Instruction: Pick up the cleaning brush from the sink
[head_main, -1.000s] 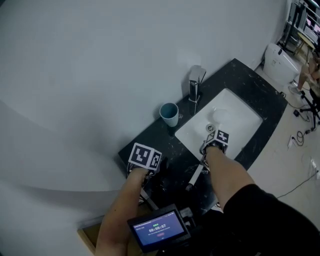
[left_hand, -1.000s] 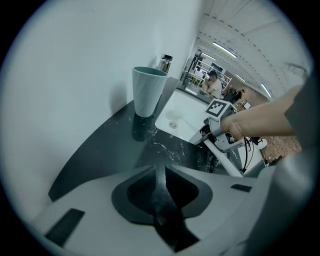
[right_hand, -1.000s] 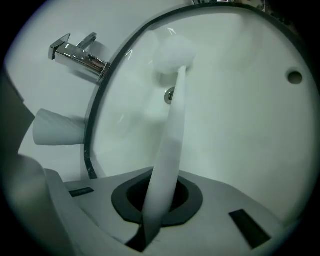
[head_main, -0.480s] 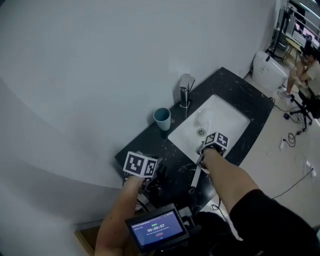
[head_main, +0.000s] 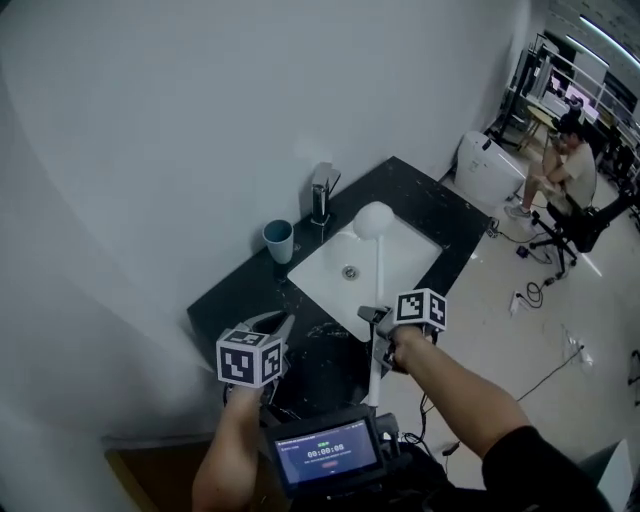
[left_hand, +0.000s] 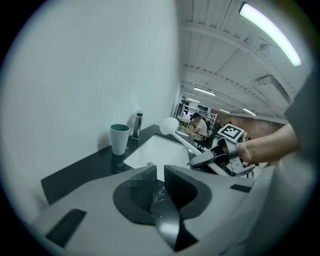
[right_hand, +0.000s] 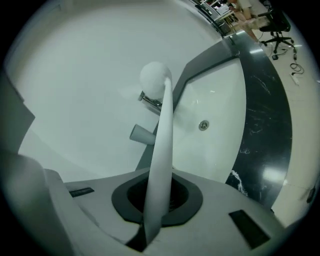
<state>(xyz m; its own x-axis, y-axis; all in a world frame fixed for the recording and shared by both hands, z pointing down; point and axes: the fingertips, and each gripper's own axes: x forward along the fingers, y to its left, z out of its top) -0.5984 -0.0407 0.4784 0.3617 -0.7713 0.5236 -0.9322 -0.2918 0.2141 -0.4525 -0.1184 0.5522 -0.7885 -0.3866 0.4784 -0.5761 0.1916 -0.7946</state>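
Left gripper (left_hand: 160, 172) hovers over the near-left end of the dark counter (head_main: 235, 292); jaws nearly together, thin gap between them, nothing in it; idle in my reading.
Blue cup (head_main: 279, 240) stands on the counter at the far-left corner of the sink (head_main: 320, 268); faucet (head_main: 321, 190) just right of it, against the wall.
Sink basin is white, drain visible, nothing lying in it.
Cleaning brush (head_main: 378, 280) is off the sink and in the air; long white handle, round white head pointing far, out over the basin near the faucet.
Right gripper (right_hand: 159, 192) is clamped on the lower part of the handle; jaws closed onto it from both sides.
Far right, a person sits in a chair (head_main: 565, 160), well apart from the work.
Pickup looks basically done.
Risks: the grip sits low on a long handle, so the head end may pivot or sag in the jaws; a swing left could knock the faucet or tip the cup; a wet handle could slide through the pads and drop back into the basin.
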